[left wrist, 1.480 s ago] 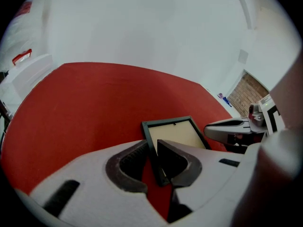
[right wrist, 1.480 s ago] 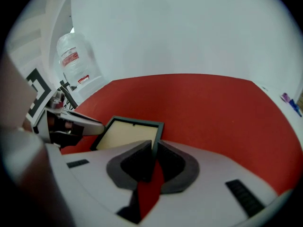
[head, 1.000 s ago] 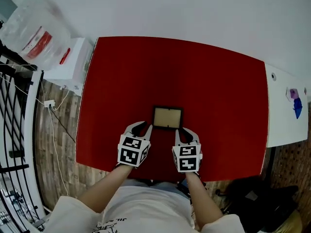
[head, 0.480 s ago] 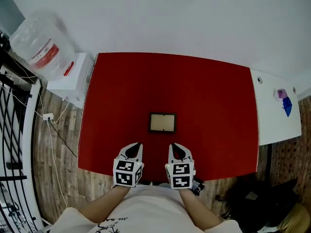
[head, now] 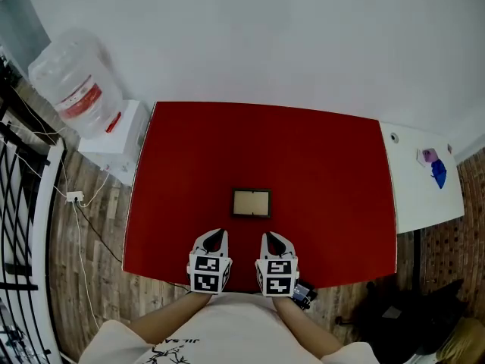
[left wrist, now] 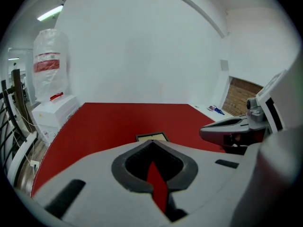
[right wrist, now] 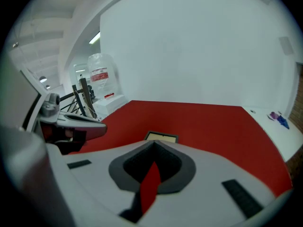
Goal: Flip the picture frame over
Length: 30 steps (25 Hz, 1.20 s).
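**mo_k:** So here's the layout. The picture frame (head: 251, 203) is lying flat about midway across the red surface (head: 318, 150), pale panel up inside a dark border. The left tongs (head: 218, 234) and right tongs (head: 270, 236) sit side by side down by the near edge. Both are pinched closed with nothing in them, well apart from the frame.

**tess:** Yeah, and honestly I can't tell if that pale side is the front or the backing. That's trap number one imo. Guess wrong and you either turn over something that's already done or walk away from one that isn't.

**mo_k:** Fair. My worry is the pickup. The frame's lying flush, with no gap under the rim that I can see. Come in with closed tips and you'd probably just shove it further up the surface instead of getting under it.

**tess:** Or open up, nip only one edge, and it pivots out mid-turn and slaps down. If there's glass in it, that'd be ugly. Can't tell from here whether there is.

**mo_k:** Both tongs on opposite sides would be safer, I reckon. But then they've got to lift together or it twists.

**tess:** There's plenty of bare red all round it at least, so I doubt it goes off the edge unless it really gets pushed.
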Each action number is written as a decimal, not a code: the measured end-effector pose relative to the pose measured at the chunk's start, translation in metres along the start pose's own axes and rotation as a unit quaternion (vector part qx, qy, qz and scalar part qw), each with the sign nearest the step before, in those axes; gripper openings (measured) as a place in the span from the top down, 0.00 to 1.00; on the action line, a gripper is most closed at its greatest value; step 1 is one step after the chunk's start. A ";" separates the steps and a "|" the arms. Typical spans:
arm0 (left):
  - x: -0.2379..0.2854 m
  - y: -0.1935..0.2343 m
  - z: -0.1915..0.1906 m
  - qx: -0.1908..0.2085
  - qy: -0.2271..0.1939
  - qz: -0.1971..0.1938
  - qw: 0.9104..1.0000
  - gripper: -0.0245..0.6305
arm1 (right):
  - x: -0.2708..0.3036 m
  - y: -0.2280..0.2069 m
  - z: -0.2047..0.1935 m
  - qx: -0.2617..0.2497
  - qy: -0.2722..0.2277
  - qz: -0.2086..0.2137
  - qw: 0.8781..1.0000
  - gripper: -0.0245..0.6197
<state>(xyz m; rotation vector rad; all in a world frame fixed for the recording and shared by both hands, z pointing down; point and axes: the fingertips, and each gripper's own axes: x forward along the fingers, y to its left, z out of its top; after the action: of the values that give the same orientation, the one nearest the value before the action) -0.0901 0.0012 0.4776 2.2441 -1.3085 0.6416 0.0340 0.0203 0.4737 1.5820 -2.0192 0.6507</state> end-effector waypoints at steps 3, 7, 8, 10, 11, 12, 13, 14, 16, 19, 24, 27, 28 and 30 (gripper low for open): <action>-0.001 0.001 0.003 -0.004 -0.002 0.002 1.000 0.95 | -0.003 -0.004 0.004 0.003 -0.004 -0.005 1.000 0.95; -0.003 0.001 0.003 -0.006 -0.003 -0.001 1.000 0.95 | -0.002 -0.002 0.001 0.004 -0.002 0.002 1.000 0.95; -0.003 0.001 0.002 -0.009 -0.003 -0.001 1.000 0.95 | -0.001 0.000 -0.001 0.005 0.001 0.008 1.000 0.95; -0.005 0.001 -0.002 -0.013 -0.002 0.000 1.000 0.95 | -0.001 0.004 -0.006 0.006 0.009 0.018 1.000 0.95; -0.006 0.001 -0.003 -0.014 -0.001 0.001 1.000 0.95 | -0.002 0.005 -0.007 0.006 0.012 0.020 1.000 0.95; -0.007 0.001 -0.004 -0.014 -0.001 0.001 1.000 0.95 | -0.002 0.006 -0.008 0.005 0.013 0.021 1.000 0.95; -0.009 0.002 -0.005 -0.014 -0.001 0.002 1.000 0.95 | -0.003 0.007 -0.008 0.004 0.013 0.022 1.000 0.95; -0.010 0.002 -0.005 -0.015 -0.001 0.002 1.000 0.95 | -0.003 0.008 -0.008 0.003 0.013 0.022 1.000 0.95; -0.012 0.002 -0.006 -0.014 -0.001 0.003 1.000 0.95 | -0.004 0.009 -0.008 0.002 0.012 0.022 1.000 0.95; -0.015 0.000 -0.007 -0.014 -0.002 0.004 1.000 0.95 | -0.007 0.010 -0.009 0.001 0.010 0.023 1.000 0.95; -0.017 -0.001 -0.008 -0.015 -0.001 0.003 1.000 0.95 | -0.010 0.009 -0.010 0.003 0.011 0.022 1.000 0.95; -0.019 -0.001 -0.009 -0.015 0.000 0.004 1.000 0.95 | -0.011 0.009 -0.011 0.004 0.012 0.022 1.000 0.95; -0.019 -0.001 -0.009 -0.015 0.000 0.003 1.000 0.95 | -0.012 0.009 -0.012 0.005 0.012 0.022 1.000 0.95; -0.020 -0.002 -0.011 -0.016 0.002 0.003 1.000 0.95 | -0.014 0.009 -0.013 0.005 0.013 0.021 1.000 0.95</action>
<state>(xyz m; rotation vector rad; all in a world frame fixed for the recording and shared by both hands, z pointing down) -0.0987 0.0224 0.4741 2.2127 -1.3152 0.6219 0.0294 0.0409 0.4742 1.5331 -2.0389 0.6939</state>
